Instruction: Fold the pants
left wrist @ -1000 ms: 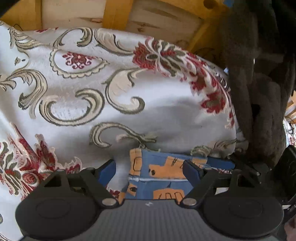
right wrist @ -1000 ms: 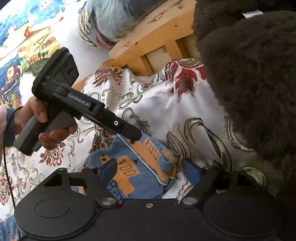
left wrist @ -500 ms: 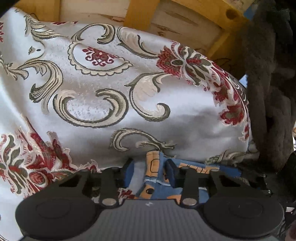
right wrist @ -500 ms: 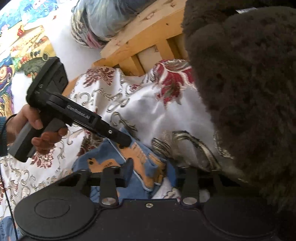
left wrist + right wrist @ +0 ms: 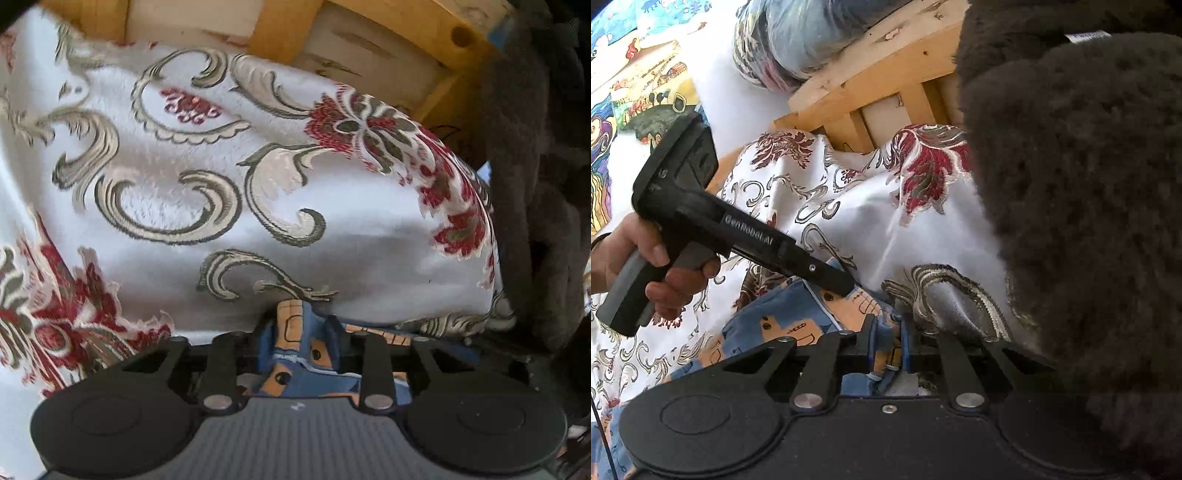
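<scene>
Bed cover (image 5: 351,221): white, with red flowers.
Pants (image 5: 768,328): blue, soft, floppy, lying on it.
Left gripper (image 5: 301,332): fingers pinch an edge.
Right gripper (image 5: 888,343): fingers pinch another edge.

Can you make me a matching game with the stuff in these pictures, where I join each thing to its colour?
Things:
1. pants
2. fluffy blanket
3. bedspread
4. bed frame

Colours:
A. yellowish wood
B. white with red flowers and swirls
C. blue with orange patches
D. dark brown

Pairs: 1-C, 2-D, 3-B, 4-A
</scene>
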Demonstrator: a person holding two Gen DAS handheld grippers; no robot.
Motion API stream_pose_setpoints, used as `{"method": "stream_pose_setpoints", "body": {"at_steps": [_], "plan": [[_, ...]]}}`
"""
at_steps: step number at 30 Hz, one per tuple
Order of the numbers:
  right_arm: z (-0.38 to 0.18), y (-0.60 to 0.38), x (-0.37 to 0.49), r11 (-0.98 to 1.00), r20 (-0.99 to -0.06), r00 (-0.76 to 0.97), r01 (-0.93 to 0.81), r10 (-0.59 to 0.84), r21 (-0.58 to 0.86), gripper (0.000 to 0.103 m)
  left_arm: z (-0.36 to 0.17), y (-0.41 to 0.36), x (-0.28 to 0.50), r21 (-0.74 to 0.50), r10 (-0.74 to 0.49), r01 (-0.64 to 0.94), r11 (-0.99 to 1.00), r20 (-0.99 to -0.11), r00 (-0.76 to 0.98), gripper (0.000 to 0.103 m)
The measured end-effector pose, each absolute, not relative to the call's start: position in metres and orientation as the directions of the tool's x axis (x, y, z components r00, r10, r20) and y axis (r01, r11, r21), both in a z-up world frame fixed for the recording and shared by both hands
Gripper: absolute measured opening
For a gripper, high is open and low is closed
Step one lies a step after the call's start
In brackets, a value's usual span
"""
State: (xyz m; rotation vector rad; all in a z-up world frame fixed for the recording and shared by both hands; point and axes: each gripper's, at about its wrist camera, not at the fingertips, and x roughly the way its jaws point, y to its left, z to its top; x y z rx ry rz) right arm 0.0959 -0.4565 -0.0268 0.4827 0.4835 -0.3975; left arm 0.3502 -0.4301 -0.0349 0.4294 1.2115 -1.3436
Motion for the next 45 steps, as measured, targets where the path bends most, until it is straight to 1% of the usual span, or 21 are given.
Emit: {"method": "stream_pose_setpoints", "body": {"at_steps": [2, 3, 4, 6, 11, 14, 18, 20, 21, 22, 23, 24, 25, 27, 31, 33, 37, 39, 42, 45], "plan": [[-0.027, -0.457, 0.097, 0.807, -0.527, 0.816, 0.467, -0.236, 0.361, 0.014, -0.035, -0.426, 0.355, -0.387, -0.507, 0.876, 0.287, -0.838, -0.204, 0.035], [-0.027, -0.458, 0.098, 0.803, -0.526, 0.82, 0.462, -0.226, 0.375, 0.014, -0.034, -0.425, 0.355, -0.373, -0.511, 0.882, 0.288, -0.839, -0.188, 0.027], [-0.027, -0.459, 0.098, 0.802, -0.524, 0.822, 0.46, -0.223, 0.381, 0.014, -0.033, -0.423, 0.354, -0.355, -0.517, 0.89, 0.287, -0.839, -0.168, 0.021], [-0.026, -0.458, 0.097, 0.801, -0.515, 0.831, 0.449, -0.211, 0.396, 0.012, -0.031, -0.419, 0.351, -0.352, -0.54, 0.892, 0.285, -0.828, -0.154, 0.018], [-0.018, -0.451, 0.091, 0.833, -0.463, 0.869, 0.383, -0.178, 0.399, 0.012, -0.022, -0.398, 0.344, -0.362, -0.593, 0.886, 0.29, -0.795, -0.131, 0.016], [-0.011, -0.44, 0.089, 0.867, -0.425, 0.891, 0.331, -0.158, 0.371, 0.012, -0.006, -0.385, 0.345, -0.385, -0.629, 0.875, 0.293, -0.767, -0.126, 0.016], [0.002, -0.42, 0.085, 0.922, -0.351, 0.93, 0.229, -0.111, 0.313, 0.012, 0.02, -0.351, 0.346, -0.414, -0.678, 0.859, 0.303, -0.726, -0.11, 0.017], [0.007, -0.407, 0.083, 0.946, -0.322, 0.943, 0.176, -0.082, 0.273, 0.012, 0.035, -0.329, 0.341, -0.413, -0.692, 0.854, 0.315, -0.716, -0.09, 0.02], [0.009, -0.398, 0.081, 0.959, -0.307, 0.95, 0.137, -0.056, 0.249, 0.011, 0.044, -0.321, 0.339, -0.411, -0.693, 0.848, 0.336, -0.717, -0.073, 0.028], [0.011, -0.39, 0.08, 0.969, -0.294, 0.955, 0.1, -0.03, 0.226, 0.011, 0.051, -0.314, 0.337, -0.401, -0.692, 0.84, 0.365, -0.721, -0.044, 0.042], [0.013, -0.381, 0.078, 0.977, -0.287, 0.958, 0.066, -0.005, 0.202, 0.011, 0.059, -0.298, 0.334, -0.389, -0.687, 0.828, 0.404, -0.727, -0.007, 0.052], [0.014, -0.371, 0.077, 0.985, -0.281, 0.959, 0.023, 0.026, 0.17, 0.011, 0.066, -0.286, 0.332, -0.38, -0.68, 0.812, 0.443, -0.733, 0.028, 0.068], [0.015, -0.359, 0.076, 0.991, -0.28, 0.958, -0.024, 0.061, 0.135, 0.011, 0.072, -0.273, 0.329, -0.374, -0.669, 0.787, 0.491, -0.74, 0.066, 0.072], [0.012, -0.336, 0.075, 0.992, -0.304, 0.945, -0.108, 0.123, 0.068, 0.011, 0.076, -0.238, 0.323, -0.4, -0.656, 0.725, 0.56, -0.748, 0.094, 0.072], [-0.001, -0.301, 0.075, 0.969, -0.397, 0.889, -0.247, 0.226, 0.0, 0.011, 0.058, -0.179, 0.297, -0.528, -0.673, 0.556, 0.642, -0.736, 0.078, 0.078], [-0.006, -0.289, 0.074, 0.958, -0.423, 0.872, -0.286, 0.246, -0.032, 0.011, 0.039, -0.166, 0.284, -0.578, -0.679, 0.473, 0.665, -0.732, 0.06, 0.082], [-0.011, -0.278, 0.072, 0.947, -0.452, 0.857, -0.313, 0.248, -0.073, 0.012, 0.005, -0.157, 0.27, -0.619, -0.669, 0.36, 0.698, -0.743, 0.018, 0.083], [-0.013, -0.277, 0.07, 0.944, -0.459, 0.854, -0.319, 0.245, -0.09, 0.012, -0.005, -0.155, 0.268, -0.629, -0.672, 0.329, 0.705, -0.74, 0.025, 0.084], [-0.017, -0.271, 0.069, 0.934, -0.475, 0.846, -0.336, 0.242, -0.122, 0.012, -0.007, -0.156, 0.27, -0.648, -0.687, 0.291, 0.704, -0.724, 0.05, 0.085], [-0.022, -0.265, 0.069, 0.918, -0.491, 0.838, -0.36, 0.239, -0.167, 0.013, 0.004, -0.165, 0.274, -0.625, -0.679, 0.317, 0.713, -0.729, 0.088, 0.086]]}}
